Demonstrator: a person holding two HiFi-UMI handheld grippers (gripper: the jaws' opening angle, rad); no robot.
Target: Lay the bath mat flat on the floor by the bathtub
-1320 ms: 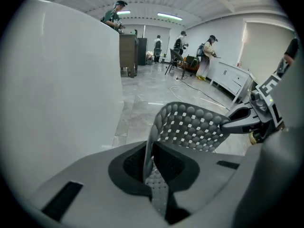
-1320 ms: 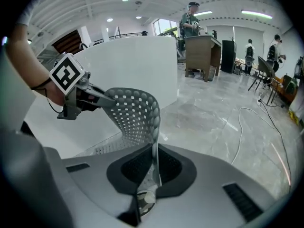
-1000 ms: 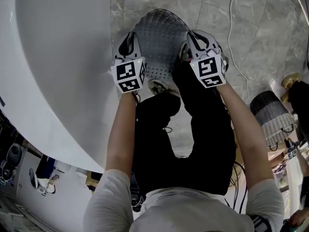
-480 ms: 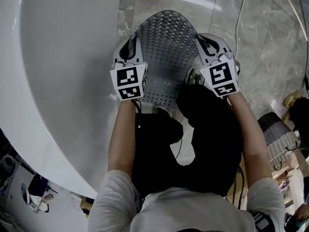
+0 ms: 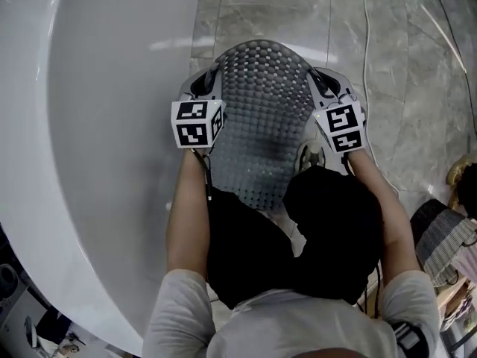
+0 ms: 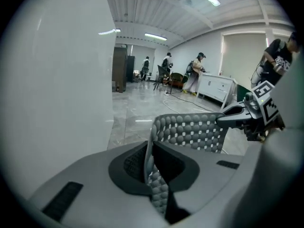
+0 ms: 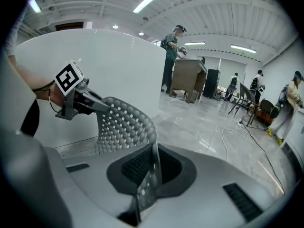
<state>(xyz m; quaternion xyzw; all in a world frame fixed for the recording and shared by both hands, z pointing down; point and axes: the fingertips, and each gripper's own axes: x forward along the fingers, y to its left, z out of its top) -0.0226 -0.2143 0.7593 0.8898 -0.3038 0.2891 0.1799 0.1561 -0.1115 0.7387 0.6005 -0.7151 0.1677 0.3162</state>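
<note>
The grey rubber bath mat, dotted with holes, hangs stretched between my two grippers above the marble floor, just right of the white bathtub. My left gripper is shut on the mat's left edge, and my right gripper is shut on its right edge. In the left gripper view the mat runs from between the jaws across to the right gripper. In the right gripper view the mat is pinched at the jaws and curves up to the left gripper.
A white cable trails over the floor on the right. A wicker basket stands at the right edge. The person's dark trouser legs are below the mat. Several people and furniture are far across the room.
Both grippers have sunk toward the floor with the mat. More of the mat shows, broader and flatter, and its near end reaches the person's knees.
</note>
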